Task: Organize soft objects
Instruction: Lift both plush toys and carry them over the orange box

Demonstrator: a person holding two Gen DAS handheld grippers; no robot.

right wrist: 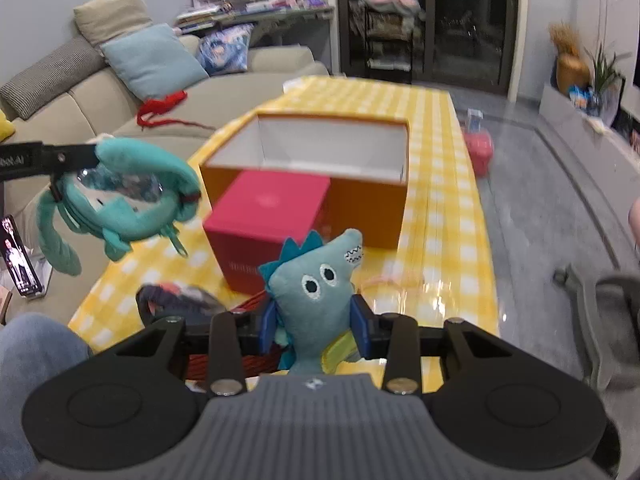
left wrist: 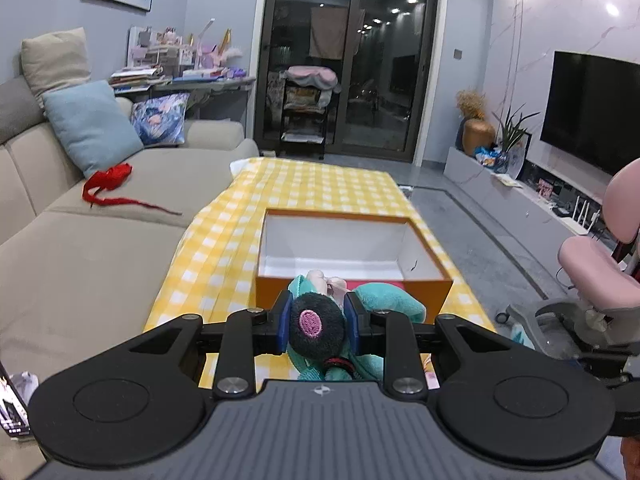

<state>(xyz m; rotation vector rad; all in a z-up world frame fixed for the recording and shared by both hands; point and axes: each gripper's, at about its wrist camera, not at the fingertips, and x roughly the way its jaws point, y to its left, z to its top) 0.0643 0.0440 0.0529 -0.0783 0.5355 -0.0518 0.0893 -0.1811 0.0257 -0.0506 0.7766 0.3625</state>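
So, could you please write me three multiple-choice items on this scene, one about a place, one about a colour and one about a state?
1. Where does the pink box stand?
A. inside the orange box
B. on the checked cloth, in front of the orange box
C. on the sofa

2. What colour is the inside of the orange box?
A. white
B. black
C. green

3. What is the right gripper doing?
A. standing open and empty
B. gripping the pink box
C. gripping a blue-green dinosaur plush

Answers:
1 B, it sits on the yellow checked cloth against the orange front wall.
2 A, the walls and floor show white.
3 C, the dinosaur plush sits between its pads.
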